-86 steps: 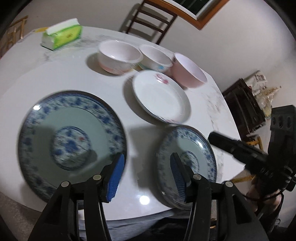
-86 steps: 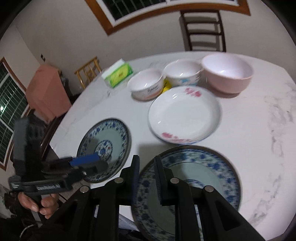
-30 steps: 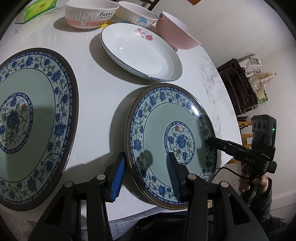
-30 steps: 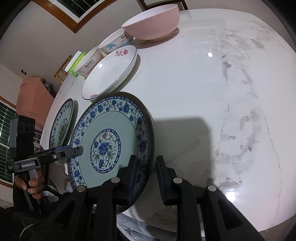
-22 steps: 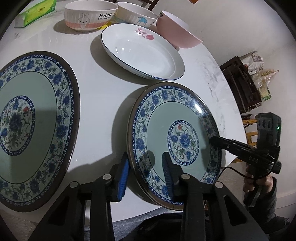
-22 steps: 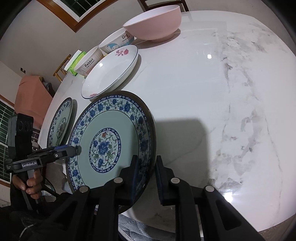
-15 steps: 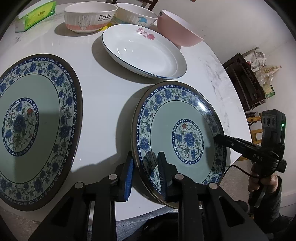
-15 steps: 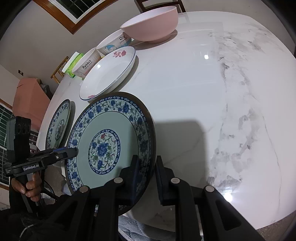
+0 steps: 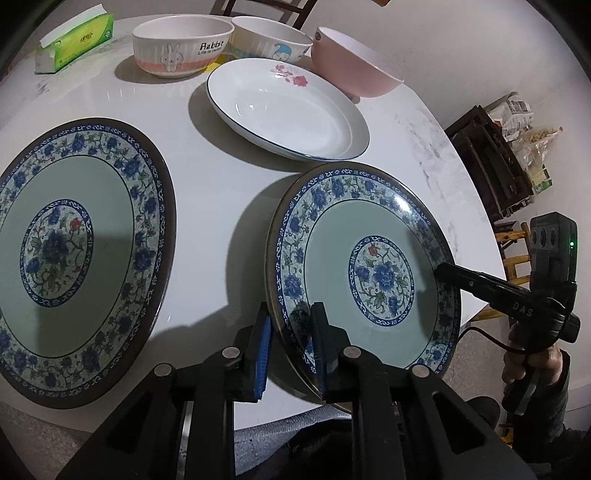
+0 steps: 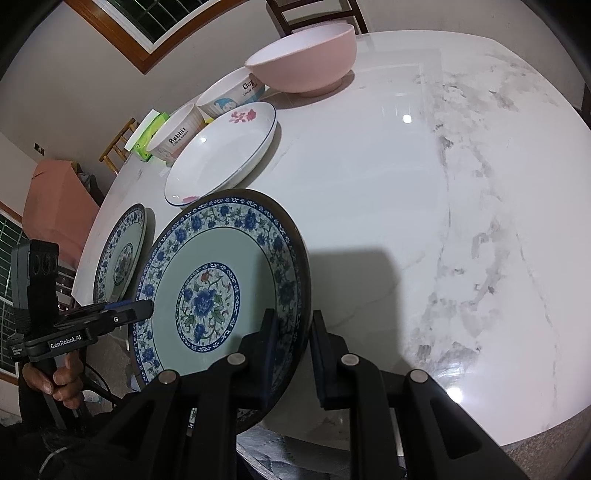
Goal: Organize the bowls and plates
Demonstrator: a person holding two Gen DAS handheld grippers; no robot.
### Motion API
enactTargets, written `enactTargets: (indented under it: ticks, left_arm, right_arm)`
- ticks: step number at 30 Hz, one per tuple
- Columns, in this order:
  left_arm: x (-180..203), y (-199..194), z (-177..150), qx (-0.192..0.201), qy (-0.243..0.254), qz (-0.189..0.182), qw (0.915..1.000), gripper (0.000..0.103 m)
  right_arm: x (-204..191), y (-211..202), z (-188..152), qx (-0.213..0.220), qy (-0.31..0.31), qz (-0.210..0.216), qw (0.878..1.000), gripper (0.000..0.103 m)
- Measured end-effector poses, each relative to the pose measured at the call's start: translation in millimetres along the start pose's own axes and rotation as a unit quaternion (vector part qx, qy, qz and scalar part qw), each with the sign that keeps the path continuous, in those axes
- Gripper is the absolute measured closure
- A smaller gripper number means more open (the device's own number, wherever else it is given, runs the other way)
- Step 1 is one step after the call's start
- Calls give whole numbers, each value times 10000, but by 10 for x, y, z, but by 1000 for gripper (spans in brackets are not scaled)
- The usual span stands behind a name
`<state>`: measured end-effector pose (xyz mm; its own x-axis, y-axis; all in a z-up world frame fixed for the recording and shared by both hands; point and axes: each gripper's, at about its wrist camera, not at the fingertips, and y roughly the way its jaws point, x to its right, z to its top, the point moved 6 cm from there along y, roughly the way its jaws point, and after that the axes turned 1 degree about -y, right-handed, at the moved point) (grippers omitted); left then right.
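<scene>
A blue-flowered plate [image 9: 380, 258] [image 10: 207, 280] is tilted up off the white marble table [image 10: 406, 203] at its near edge. My left gripper [image 9: 291, 350] has the plate's left rim between its pads, and its jaws are closing on it. My right gripper [image 10: 293, 343] is shut on the opposite rim; its tip [image 9: 443, 271] shows in the left wrist view. A larger matching plate [image 9: 74, 251] [image 10: 120, 254] lies flat to the left. Behind them sit a white deep plate [image 9: 288, 110], a rabbit bowl [image 9: 181, 46], a cartoon bowl [image 9: 269, 37] and a pink bowl [image 9: 354, 66].
A green tissue pack [image 9: 74, 37] lies at the far left of the table. A wooden chair [image 10: 314, 14] stands behind the bowls. Dark shelving with bags [image 9: 495, 166] stands right of the table. A hand [image 10: 62, 376] holds the left gripper's handle.
The left gripper's jaws have drawn together onto the plate's rim. The plate's near side has tipped up from the table, and both grippers have stayed almost in place.
</scene>
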<state>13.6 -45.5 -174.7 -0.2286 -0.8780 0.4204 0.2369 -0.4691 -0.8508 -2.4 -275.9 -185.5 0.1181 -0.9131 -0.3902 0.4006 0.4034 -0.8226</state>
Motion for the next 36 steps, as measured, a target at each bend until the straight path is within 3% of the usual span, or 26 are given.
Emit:
enactTargets:
  ticks: [20,36]
  left_arm:
    - [-223,-443,122,481,-183,0,9987,88]
    - [-940,-1157,251,1084,-650,533,9905,88]
  right_arm:
    - [-458,-86,212,252,-240,-13,9994,85]
    - [-1456,311,570,175,-725,458,9962,85]
